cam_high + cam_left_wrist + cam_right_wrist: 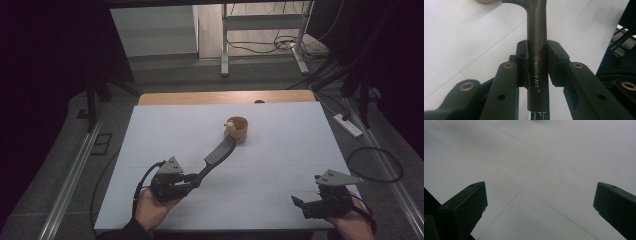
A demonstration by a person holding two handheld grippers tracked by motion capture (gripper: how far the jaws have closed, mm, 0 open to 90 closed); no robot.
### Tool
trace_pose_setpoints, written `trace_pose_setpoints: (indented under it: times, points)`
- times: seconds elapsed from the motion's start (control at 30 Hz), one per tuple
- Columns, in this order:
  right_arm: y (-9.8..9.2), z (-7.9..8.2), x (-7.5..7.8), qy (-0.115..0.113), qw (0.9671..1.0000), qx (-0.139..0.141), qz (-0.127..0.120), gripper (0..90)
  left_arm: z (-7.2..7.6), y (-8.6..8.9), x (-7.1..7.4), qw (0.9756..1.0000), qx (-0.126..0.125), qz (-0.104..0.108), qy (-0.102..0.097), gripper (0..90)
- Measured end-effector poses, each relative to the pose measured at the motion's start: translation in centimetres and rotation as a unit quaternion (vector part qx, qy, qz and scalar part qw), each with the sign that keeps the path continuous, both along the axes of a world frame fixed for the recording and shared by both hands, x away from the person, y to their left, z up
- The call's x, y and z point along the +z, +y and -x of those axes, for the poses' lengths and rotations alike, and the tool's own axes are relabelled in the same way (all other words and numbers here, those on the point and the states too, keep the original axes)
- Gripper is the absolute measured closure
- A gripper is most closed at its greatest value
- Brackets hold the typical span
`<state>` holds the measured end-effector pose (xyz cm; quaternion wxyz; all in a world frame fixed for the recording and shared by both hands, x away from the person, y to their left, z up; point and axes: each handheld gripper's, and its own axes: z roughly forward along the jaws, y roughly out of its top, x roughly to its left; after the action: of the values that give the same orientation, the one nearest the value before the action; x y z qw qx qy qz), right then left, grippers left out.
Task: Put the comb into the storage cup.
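Note:
A tan round cup (238,129) stands on the white table (290,145) just past its middle, with a small pale lump (230,126) at its near-left rim. A dark-handled tool (212,162) with a flat grey head reaches up to the cup's near side. My left gripper (192,181) is shut on its handle. In the left gripper view the handle (537,37), marked "Creative Art", runs up between the pads (522,53), and the cup's edge (485,1) peeks in at the top. My right gripper (306,190) rests at the near right, open and holding nothing (540,195).
A wooden strip (225,97) borders the table's far edge. Beyond it are metal frame legs (225,45) and cables on the floor. A white power strip (347,125) lies on the floor to the right, and a rail (70,175) runs along the left.

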<state>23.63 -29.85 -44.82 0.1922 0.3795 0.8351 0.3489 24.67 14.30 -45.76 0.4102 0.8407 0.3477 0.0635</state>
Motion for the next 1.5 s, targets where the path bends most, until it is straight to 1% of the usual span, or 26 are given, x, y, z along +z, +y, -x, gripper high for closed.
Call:
trace_pose_setpoints:
  times: [0.13, 0.27, 0.3, 0.4, 0.43, 0.47, 0.53, 0.63, 0.7, 0.73, 0.77, 0.83, 1.03, 1.07, 1.13, 1.2, 1.43, 1.5]
  points:
    - [0.3, -0.4, 0.3, -0.006, 0.9999, 0.013, -0.007, 0.0, -0.1, -0.1, -0.1, 1.0000, 0.001, -0.002, 0.000, 71.9]
    - [0.5, -0.9, 0.6, -0.007, 0.9995, 0.019, -0.024, 0.0, -0.1, -0.1, 0.0, 1.0000, 0.001, -0.002, -0.005, 71.9]
    - [0.6, -1.2, 0.8, 0.001, 0.9989, 0.023, -0.041, 0.0, -0.1, -0.1, 0.0, 1.0000, 0.001, -0.001, -0.005, 71.9]
    - [0.8, -1.4, 0.9, 0.001, 0.9983, 0.031, -0.050, 0.0, -0.2, -0.1, 0.0, 1.0000, 0.000, 0.001, -0.004, 71.9]
    - [1.1, -1.5, 1.0, 0.000, 0.9975, 0.039, -0.059, 0.0, -0.2, -0.2, 0.0, 1.0000, -0.001, 0.002, -0.003, 71.9]
    - [1.1, -1.5, 1.0, 0.000, 0.9975, 0.039, -0.059, 0.0, -0.2, -0.2, 0.0, 1.0000, -0.001, 0.002, -0.003, 71.9]
    - [1.4, -1.8, 1.1, 0.000, 0.9968, 0.041, -0.069, 0.0, -0.2, -0.2, 0.0, 1.0000, -0.001, 0.000, -0.006, 71.9]
    - [1.9, -2.3, 1.4, -0.007, 0.9958, 0.048, -0.078, 0.0, -0.2, -0.4, 0.0, 0.9999, 0.000, -0.004, -0.012, 71.9]
    - [1.9, -2.4, 1.4, -0.007, 0.9955, 0.049, -0.081, 0.0, -0.2, -0.4, 0.0, 0.9999, -0.001, -0.005, -0.013, 71.9]
    - [2.3, -2.8, 1.7, -0.003, 0.9949, 0.052, -0.087, 0.0, -0.2, -0.4, 0.1, 0.9999, 0.000, -0.005, -0.016, 71.9]
    - [2.3, -2.8, 1.7, -0.003, 0.9949, 0.052, -0.087, 0.0, -0.2, -0.4, 0.1, 0.9998, 0.000, -0.006, -0.017, 71.9]
    - [2.6, -3.0, 1.7, 0.000, 0.9936, 0.055, -0.098, 0.0, -0.2, -0.5, 0.1, 0.9998, 0.001, -0.005, -0.020, 71.9]
    - [3.8, -3.7, 1.8, 0.010, 0.9931, 0.066, -0.097, 0.0, 0.0, -0.6, 0.2, 0.9996, -0.002, -0.006, -0.027, 71.9]
    - [4.0, -3.9, 1.8, 0.014, 0.9927, 0.067, -0.100, 0.0, 0.0, -0.6, 0.2, 0.9996, -0.002, -0.005, -0.027, 71.9]
    - [4.1, -4.0, 1.8, 0.015, 0.9923, 0.067, -0.103, 0.0, 0.0, -0.7, 0.2, 0.9996, -0.004, -0.007, -0.029, 72.0]
    - [4.3, -4.4, 2.0, 0.021, 0.9910, 0.072, -0.111, 0.0, 0.0, -0.7, 0.2, 0.9995, -0.004, -0.007, -0.029, 72.0]
    - [4.9, -4.9, 2.3, 0.019, 0.9901, 0.080, -0.114, 0.0, 0.0, -0.9, 0.3, 0.9994, -0.007, -0.008, -0.034, 72.0]
    - [5.3, -5.3, 2.4, 0.024, 0.9894, 0.082, -0.117, 0.0, 0.1, -1.0, 0.3, 0.9994, -0.006, -0.008, -0.034, 72.0]
